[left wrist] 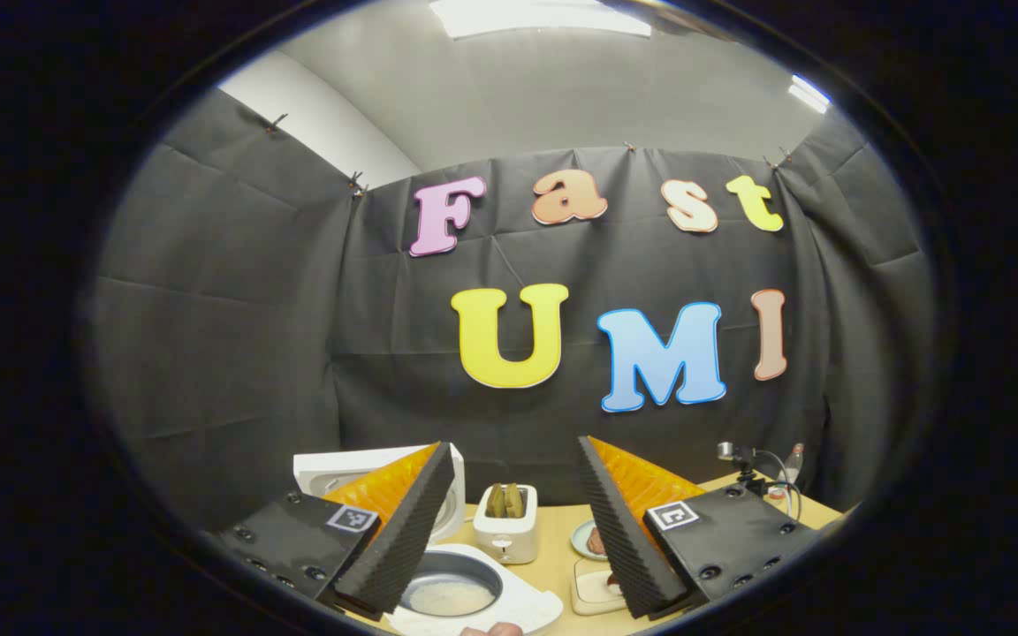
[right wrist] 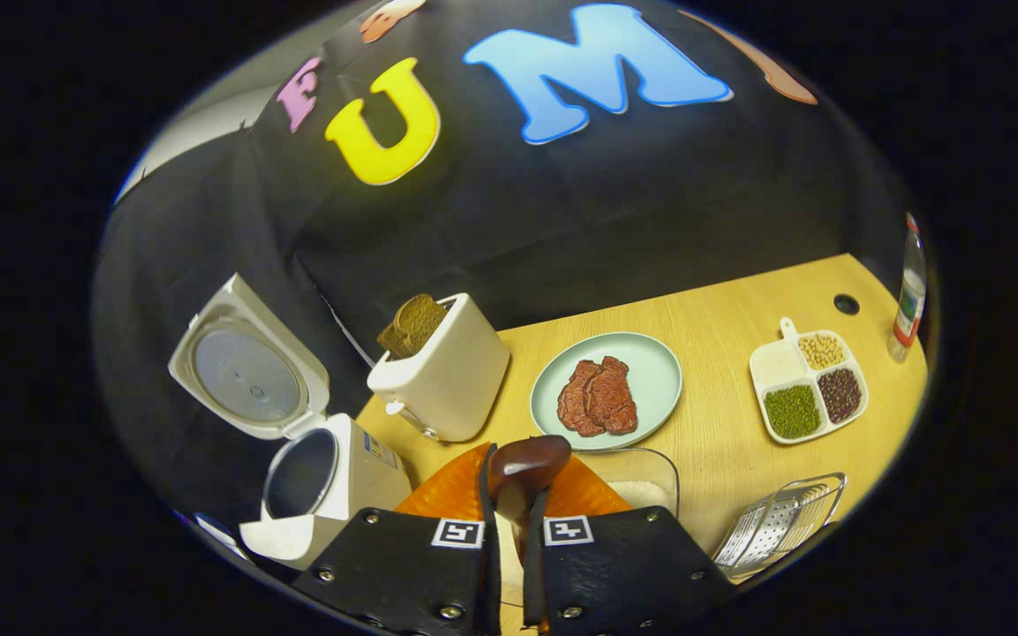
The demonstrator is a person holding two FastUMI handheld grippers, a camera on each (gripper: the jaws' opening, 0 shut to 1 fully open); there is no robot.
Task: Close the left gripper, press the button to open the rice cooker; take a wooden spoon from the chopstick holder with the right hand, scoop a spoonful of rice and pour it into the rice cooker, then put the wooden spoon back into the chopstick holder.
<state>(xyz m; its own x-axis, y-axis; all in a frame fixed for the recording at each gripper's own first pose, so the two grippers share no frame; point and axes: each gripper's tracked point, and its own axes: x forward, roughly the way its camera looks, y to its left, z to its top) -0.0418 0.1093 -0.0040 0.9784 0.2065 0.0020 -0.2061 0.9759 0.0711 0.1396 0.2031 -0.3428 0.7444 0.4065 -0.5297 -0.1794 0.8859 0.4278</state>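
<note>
My right gripper (right wrist: pixel 513 495) is shut on the handle of a dark wooden spoon (right wrist: pixel 531 459), whose bowl sticks out past the fingertips, above a clear container of rice (right wrist: pixel 646 481). The white rice cooker (right wrist: pixel 332 481) stands open at the lower left, its lid (right wrist: pixel 248 371) tipped back. A metal chopstick holder (right wrist: pixel 778 526) is at the lower right. My left gripper (left wrist: pixel 516 446) is open and raised, pointing at the wall. Below it are the open rice cooker's pot (left wrist: pixel 452 587), with white rice in it, and its lid (left wrist: pixel 368 468).
A white toaster (right wrist: pixel 443 367) holding bread stands behind the cooker. A pale green plate (right wrist: pixel 650 371) with meat slices, a divided dish of beans (right wrist: pixel 809 384) and a bottle (right wrist: pixel 909 296) sit on the wooden table (right wrist: pixel 721 309). A small camera stand (left wrist: pixel 743 464) is at the far right.
</note>
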